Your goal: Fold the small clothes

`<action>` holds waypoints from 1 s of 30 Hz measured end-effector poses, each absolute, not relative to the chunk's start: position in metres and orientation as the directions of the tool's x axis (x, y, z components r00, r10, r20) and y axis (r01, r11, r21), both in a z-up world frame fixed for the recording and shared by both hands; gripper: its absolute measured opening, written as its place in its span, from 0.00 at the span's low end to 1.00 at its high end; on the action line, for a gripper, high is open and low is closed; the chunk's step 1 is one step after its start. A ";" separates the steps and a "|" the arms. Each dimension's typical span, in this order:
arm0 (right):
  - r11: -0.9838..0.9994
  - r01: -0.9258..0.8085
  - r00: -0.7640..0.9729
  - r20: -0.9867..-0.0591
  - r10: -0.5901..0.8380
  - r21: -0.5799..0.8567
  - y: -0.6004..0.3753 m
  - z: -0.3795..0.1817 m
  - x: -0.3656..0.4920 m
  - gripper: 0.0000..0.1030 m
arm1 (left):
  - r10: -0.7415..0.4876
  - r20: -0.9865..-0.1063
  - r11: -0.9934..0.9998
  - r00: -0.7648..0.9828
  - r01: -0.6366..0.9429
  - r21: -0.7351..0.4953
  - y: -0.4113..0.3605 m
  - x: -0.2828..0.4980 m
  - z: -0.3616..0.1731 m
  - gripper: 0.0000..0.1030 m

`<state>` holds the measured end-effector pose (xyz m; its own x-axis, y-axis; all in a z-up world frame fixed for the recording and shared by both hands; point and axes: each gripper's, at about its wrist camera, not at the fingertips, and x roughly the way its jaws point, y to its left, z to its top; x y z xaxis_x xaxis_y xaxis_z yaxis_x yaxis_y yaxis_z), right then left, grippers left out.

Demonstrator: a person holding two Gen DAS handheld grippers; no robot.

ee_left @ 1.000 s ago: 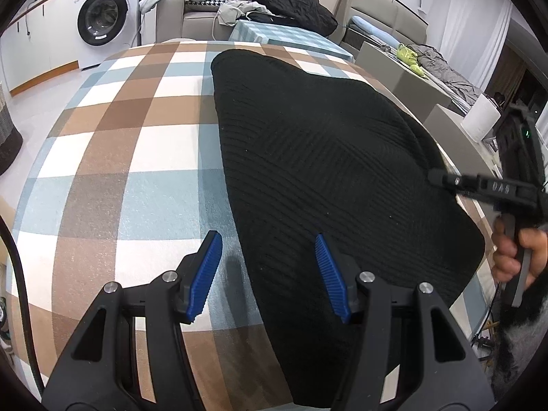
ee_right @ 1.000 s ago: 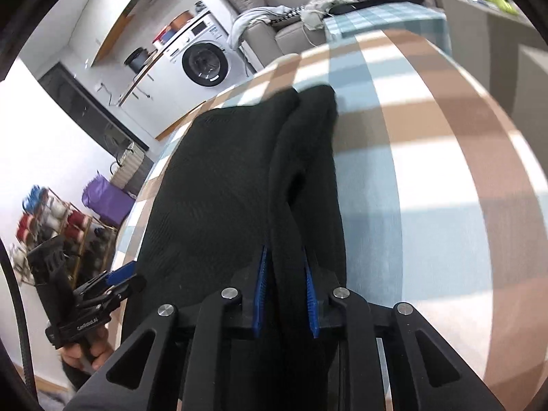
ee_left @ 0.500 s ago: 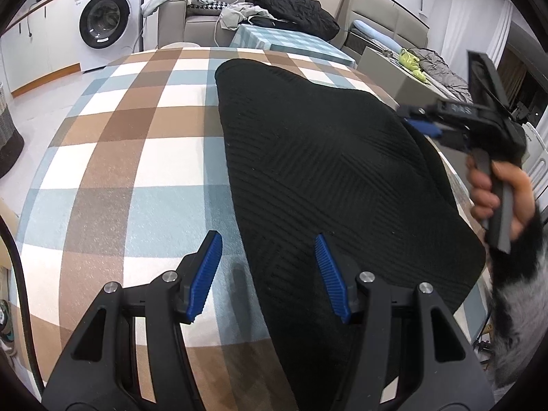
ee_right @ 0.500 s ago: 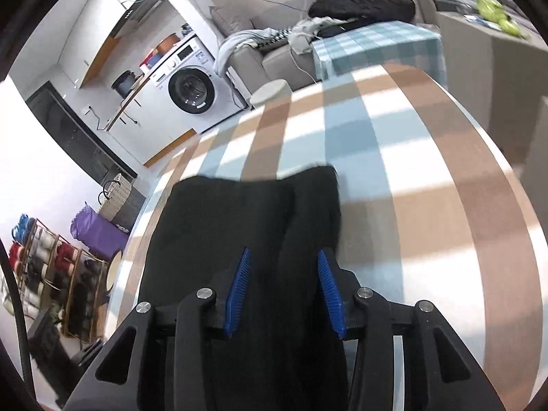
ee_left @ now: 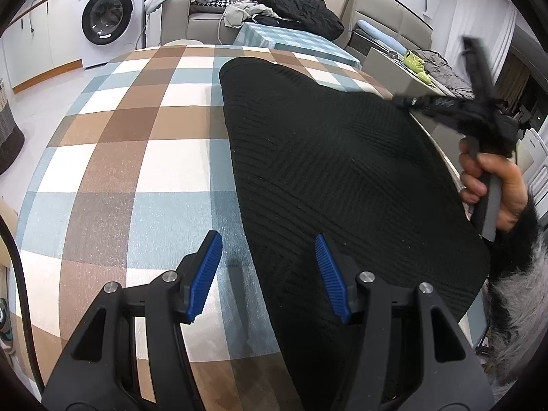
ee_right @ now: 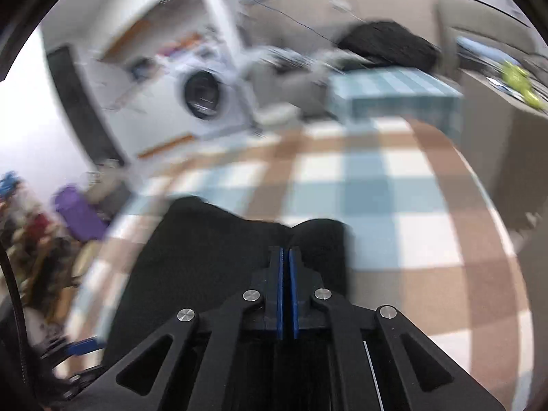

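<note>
A black ribbed knit garment (ee_left: 328, 178) lies spread on the checked tablecloth (ee_left: 137, 144). My left gripper (ee_left: 267, 274) is open and empty, hovering low over the garment's near left edge, one finger over cloth and one over garment. My right gripper (ee_right: 285, 257) has its blue pads pressed together with nothing between them, raised above the garment (ee_right: 212, 260). It also shows in the left wrist view (ee_left: 407, 101), held by a hand above the garment's far right edge. The right wrist view is motion-blurred.
A washing machine (ee_left: 109, 20) stands at the far left by cabinets. A sofa with piled clothes (ee_left: 294, 7) and a small checked table (ee_left: 291, 39) sit behind the table. A dark basket (ee_left: 8, 137) is on the floor at left.
My right gripper let go of the garment fold, opened, then shut empty while lifting up and away. My left gripper stayed open in place.
</note>
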<state>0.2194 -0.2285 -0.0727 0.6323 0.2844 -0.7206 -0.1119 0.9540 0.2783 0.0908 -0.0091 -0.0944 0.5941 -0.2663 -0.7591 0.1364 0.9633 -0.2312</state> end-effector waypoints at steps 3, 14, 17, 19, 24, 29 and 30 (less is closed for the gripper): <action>0.956 -0.025 0.575 -0.778 0.252 0.291 -0.242 -0.089 0.223 0.16 | -0.266 -0.759 0.963 0.594 0.137 -0.231 -0.010 0.089 -0.094 0.52; 0.877 -0.098 0.477 -0.751 0.457 0.471 -0.257 -0.097 0.088 0.35 | -0.291 -0.775 0.957 0.562 0.164 -0.240 -0.021 0.077 -0.106 0.52; 0.862 -0.126 0.457 -0.743 0.489 0.491 -0.251 -0.100 0.058 0.35 | -0.302 -0.778 0.953 0.551 0.171 -0.249 -0.022 0.069 -0.108 0.52; 0.867 -0.151 0.465 -0.740 0.486 0.474 -0.247 -0.099 0.047 0.31 | -0.312 -0.777 0.950 0.547 0.176 -0.257 -0.023 0.064 -0.108 0.52; 0.861 -0.178 0.493 -0.714 0.497 0.476 -0.243 -0.091 0.036 0.16 | -0.315 -0.780 0.949 0.541 0.188 -0.252 -0.026 0.049 -0.106 0.52; 0.881 -0.114 0.469 -0.757 0.456 0.460 -0.246 -0.107 0.039 0.21 | -0.304 -0.789 0.952 0.534 0.208 -0.226 -0.031 0.036 -0.106 0.53; 0.885 -0.119 0.479 -0.755 0.448 0.450 -0.246 -0.103 0.035 0.25 | -0.298 -0.790 0.954 0.536 0.206 -0.220 -0.031 0.033 -0.105 0.53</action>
<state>0.0355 -0.2464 -0.1030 0.4791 0.4478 -0.7549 -0.1189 0.8853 0.4497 0.0332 -0.0311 -0.1048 0.5358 -0.2979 -0.7901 0.2061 0.9535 -0.2197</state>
